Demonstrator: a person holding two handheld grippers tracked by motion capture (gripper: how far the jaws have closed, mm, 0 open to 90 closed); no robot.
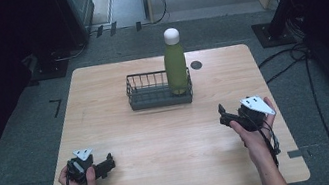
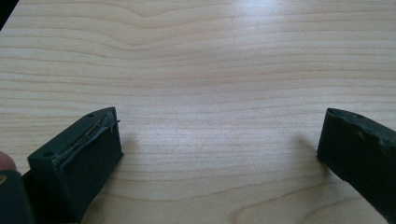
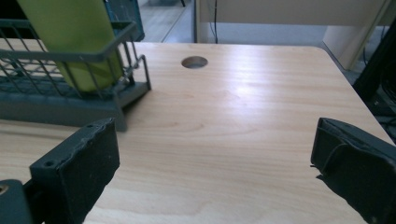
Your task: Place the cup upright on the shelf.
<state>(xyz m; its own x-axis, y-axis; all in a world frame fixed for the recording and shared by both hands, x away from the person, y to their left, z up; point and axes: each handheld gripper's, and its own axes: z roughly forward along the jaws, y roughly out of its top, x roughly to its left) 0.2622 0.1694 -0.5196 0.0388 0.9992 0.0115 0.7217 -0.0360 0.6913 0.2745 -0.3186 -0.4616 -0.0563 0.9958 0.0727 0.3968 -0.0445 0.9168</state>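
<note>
A green bottle (image 1: 175, 64) with a white cap stands upright in the right end of a dark wire basket (image 1: 153, 96) at the middle of the wooden table (image 1: 170, 137). In the right gripper view the bottle (image 3: 77, 39) and basket (image 3: 56, 100) lie ahead at the upper left. My left gripper (image 1: 108, 163) rests low at the front left, open over bare wood, jaws (image 2: 219, 140) wide apart. My right gripper (image 1: 223, 114) is held at the right, in front of the basket, open with nothing between its jaws (image 3: 215, 154).
A round cable hole (image 1: 196, 65) sits in the tabletop behind the basket's right end. Cables (image 1: 293, 58) run over the grey floor to the right. Dark equipment stands at the back left, light wooden furniture at the back.
</note>
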